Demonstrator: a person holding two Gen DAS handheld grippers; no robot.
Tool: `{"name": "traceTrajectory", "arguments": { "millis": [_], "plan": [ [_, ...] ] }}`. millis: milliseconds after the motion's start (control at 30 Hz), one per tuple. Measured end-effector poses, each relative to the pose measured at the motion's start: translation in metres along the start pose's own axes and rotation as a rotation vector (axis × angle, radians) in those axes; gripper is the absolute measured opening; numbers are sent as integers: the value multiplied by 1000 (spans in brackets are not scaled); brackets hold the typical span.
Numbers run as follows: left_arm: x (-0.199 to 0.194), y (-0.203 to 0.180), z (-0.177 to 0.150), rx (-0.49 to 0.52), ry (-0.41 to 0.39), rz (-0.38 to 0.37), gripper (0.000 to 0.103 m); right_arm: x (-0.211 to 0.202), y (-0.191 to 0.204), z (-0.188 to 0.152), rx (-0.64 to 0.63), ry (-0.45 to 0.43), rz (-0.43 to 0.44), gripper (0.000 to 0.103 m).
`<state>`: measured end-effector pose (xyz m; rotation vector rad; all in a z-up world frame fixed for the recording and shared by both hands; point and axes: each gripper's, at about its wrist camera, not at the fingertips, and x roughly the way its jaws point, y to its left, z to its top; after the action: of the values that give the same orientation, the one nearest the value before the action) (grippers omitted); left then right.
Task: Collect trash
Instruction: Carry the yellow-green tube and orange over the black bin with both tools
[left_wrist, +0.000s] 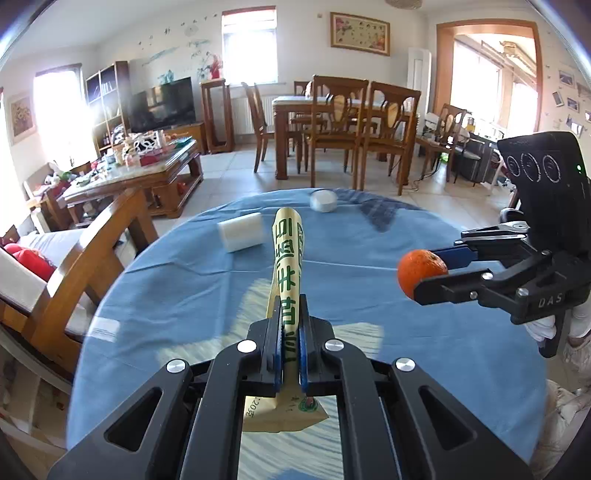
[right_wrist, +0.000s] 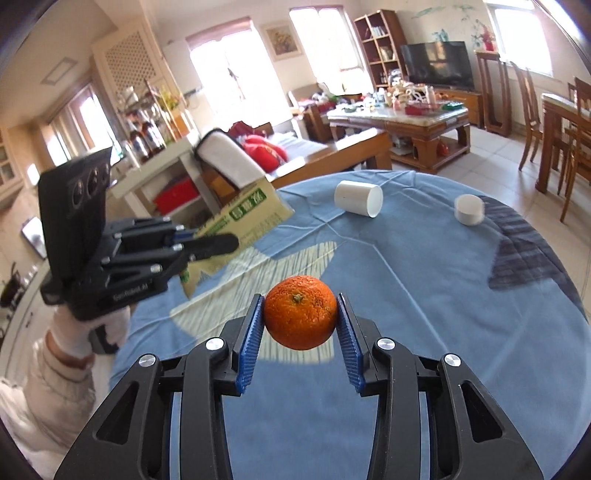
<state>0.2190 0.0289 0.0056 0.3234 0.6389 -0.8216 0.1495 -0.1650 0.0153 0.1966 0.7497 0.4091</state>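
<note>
Tongs on my right rig (right_wrist: 300, 320) clamp an orange (right_wrist: 300, 317) at centre frame in the right wrist view, its stem facing the lens, both blue pads (right_wrist: 251, 343) pressed to its sides above the blue-clothed counter (right_wrist: 443, 314). My left tongs (left_wrist: 290, 332) are pinched shut on a flattened yellow paper bag with green print (left_wrist: 288, 266), which runs up the middle of the left wrist view; from the right wrist camera that bag (right_wrist: 243, 221) sits at mid left, lifted off the cloth. Toward the upper centre of the right view a white cylinder (right_wrist: 358, 199) lies on its side on the counter, and a smaller white cylinder (right_wrist: 468, 209) rests to its right, well apart from the orange.
</note>
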Motion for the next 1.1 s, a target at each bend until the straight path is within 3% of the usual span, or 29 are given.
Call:
{"name": "traceTrajectory", "arguments": {
  "millis": [233, 500, 1100],
  "plan": [
    [-20, -63, 3, 31, -55, -10, 8, -67, -12, -34, 49, -67, -29, 39],
    [-20, -142, 12, 97, -83, -82, 8, -136, -39, -77, 105, -124, -84, 39],
    [11, -272, 18, 213, -65, -202, 8, -249, -113, -168, 259, -220, -209, 39]
  ]
}}
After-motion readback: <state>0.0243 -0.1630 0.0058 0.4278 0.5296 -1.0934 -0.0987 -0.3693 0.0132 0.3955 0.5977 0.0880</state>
